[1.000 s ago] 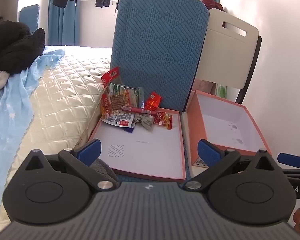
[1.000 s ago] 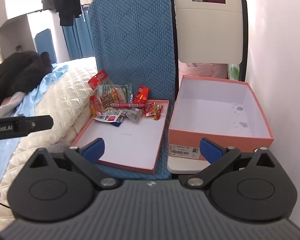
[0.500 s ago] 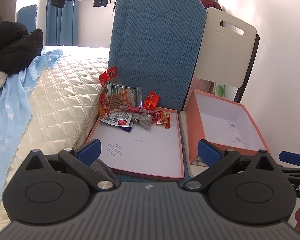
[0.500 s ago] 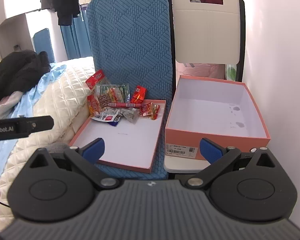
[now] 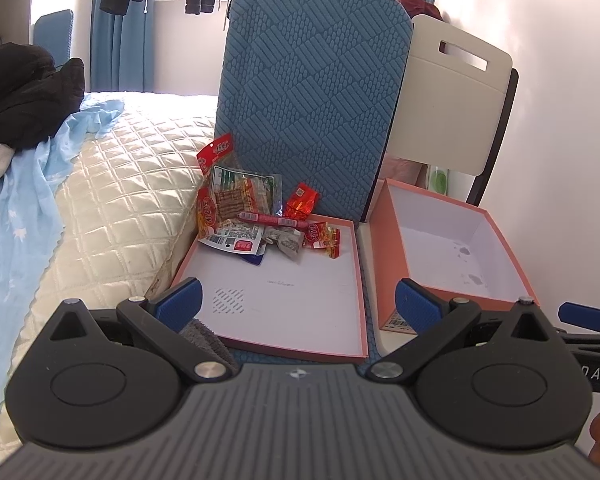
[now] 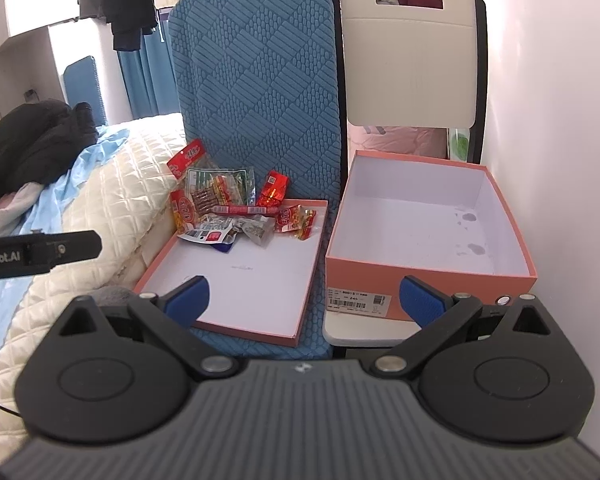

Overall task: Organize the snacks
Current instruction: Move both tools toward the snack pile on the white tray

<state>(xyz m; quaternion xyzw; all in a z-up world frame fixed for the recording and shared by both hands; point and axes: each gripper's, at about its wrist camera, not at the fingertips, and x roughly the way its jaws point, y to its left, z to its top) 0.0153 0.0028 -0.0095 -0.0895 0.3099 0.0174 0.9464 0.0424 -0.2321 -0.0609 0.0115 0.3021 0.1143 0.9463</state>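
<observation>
A pile of snack packets (image 5: 256,216) (image 6: 228,208) lies at the far end of a shallow pink box lid (image 5: 292,296) (image 6: 244,276) on a blue chair seat. A red sausage stick (image 5: 272,220) (image 6: 246,210) rests across the pile. To the right stands an empty deep pink box (image 5: 452,256) (image 6: 424,236) on a white chair. My left gripper (image 5: 296,304) hovers open over the lid's near end, holding nothing. My right gripper (image 6: 304,298) is open too, held back near the gap between lid and box.
A tall blue chair back (image 5: 312,92) (image 6: 260,80) rises behind the snacks; a white chair back (image 6: 410,48) stands behind the box. A quilted cream bed (image 5: 108,200) with a blue sheet and dark clothes lies left. A white wall (image 6: 560,120) closes the right side.
Both views have shifted slightly; the lid and box sit a bit further away and left in the right wrist view. Both grippers stay open and nothing was touched.
</observation>
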